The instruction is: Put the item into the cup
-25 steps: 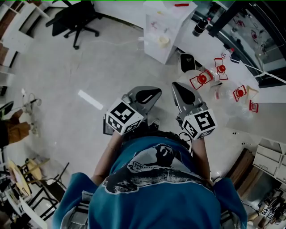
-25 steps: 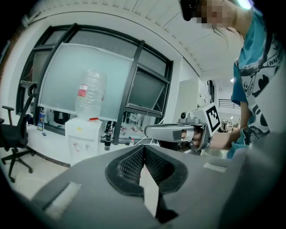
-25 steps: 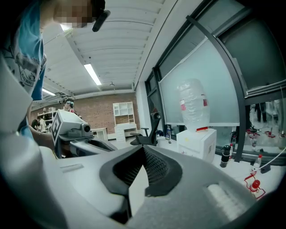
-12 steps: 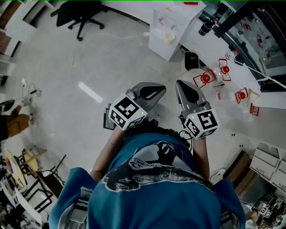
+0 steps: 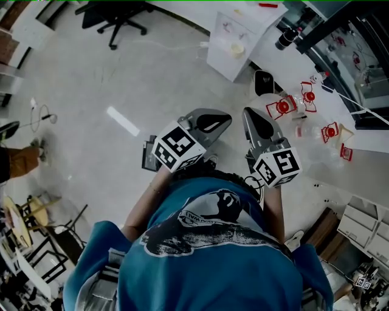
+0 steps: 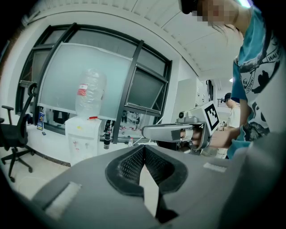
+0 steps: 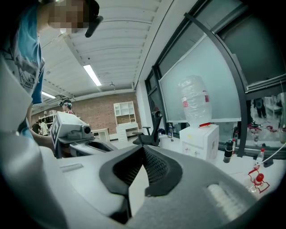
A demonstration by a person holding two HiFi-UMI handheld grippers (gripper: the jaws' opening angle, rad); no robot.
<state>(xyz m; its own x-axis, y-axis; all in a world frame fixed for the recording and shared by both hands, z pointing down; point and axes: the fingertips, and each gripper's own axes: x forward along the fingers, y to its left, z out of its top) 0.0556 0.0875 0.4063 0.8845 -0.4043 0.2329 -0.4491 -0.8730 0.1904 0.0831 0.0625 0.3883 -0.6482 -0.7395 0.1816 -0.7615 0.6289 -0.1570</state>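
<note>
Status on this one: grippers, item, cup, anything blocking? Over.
Left gripper shut, empty; right gripper shut, empty. Both short of the table; red-clipped items there untouched. Nothing between.

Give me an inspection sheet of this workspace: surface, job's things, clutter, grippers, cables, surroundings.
Surface: white table, ahead and to the right of the grippers.
Job's things: red-trimmed clear items on the table; which one is the cup cannot be told.
Clutter: black object at the table edge; dark bottle further back.
Grippers: left gripper and right gripper both shut, empty, held near the chest, off the table.
Cables: thin white line across the table.
Surroundings: water dispenser, office chair, grey floor.
</note>
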